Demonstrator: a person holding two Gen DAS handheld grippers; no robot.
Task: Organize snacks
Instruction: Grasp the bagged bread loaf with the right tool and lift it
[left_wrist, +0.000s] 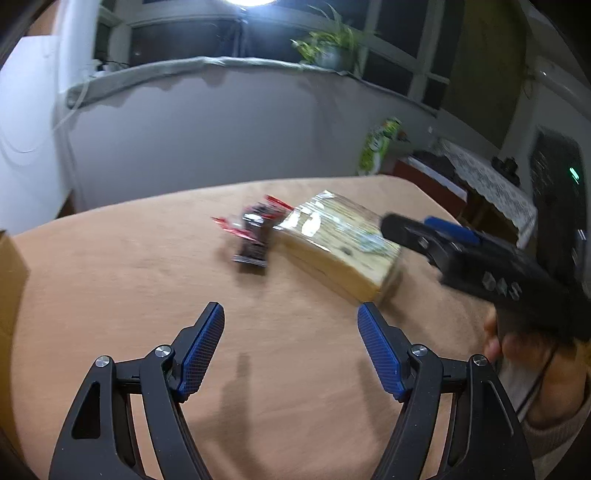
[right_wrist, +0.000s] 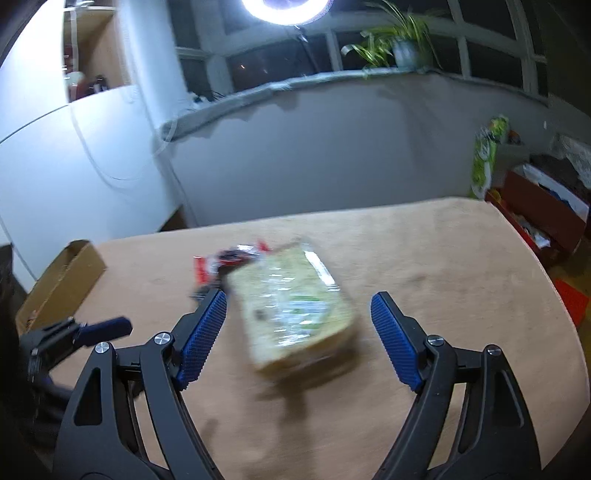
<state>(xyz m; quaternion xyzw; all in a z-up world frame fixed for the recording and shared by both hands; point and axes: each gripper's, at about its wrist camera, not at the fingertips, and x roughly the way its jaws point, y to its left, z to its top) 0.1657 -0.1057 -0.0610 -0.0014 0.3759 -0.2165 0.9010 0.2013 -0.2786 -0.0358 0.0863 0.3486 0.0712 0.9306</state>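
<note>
Two grippers over a table with snacks

In the left wrist view the left gripper (left_wrist: 290, 314) hangs released and empty at lower centre, above the bare table (left_wrist: 110, 280). The pack (left_wrist: 332, 240) lies right of centre, a red-black packet (left_wrist: 255, 232) touching its left end. In the right wrist view the right gripper (right_wrist: 299, 304) gapes wide, released, the blurred pack (right_wrist: 295, 306) between its pads, untouched. A box (right_wrist: 62, 284) sits at left.

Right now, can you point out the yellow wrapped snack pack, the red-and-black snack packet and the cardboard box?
yellow wrapped snack pack (right_wrist: 295, 310), right wrist view, middle of its shiny top face.
red-and-black snack packet (left_wrist: 255, 236), left wrist view, its dark centre.
cardboard box (right_wrist: 62, 284), right wrist view, its long outer side wall.
</note>
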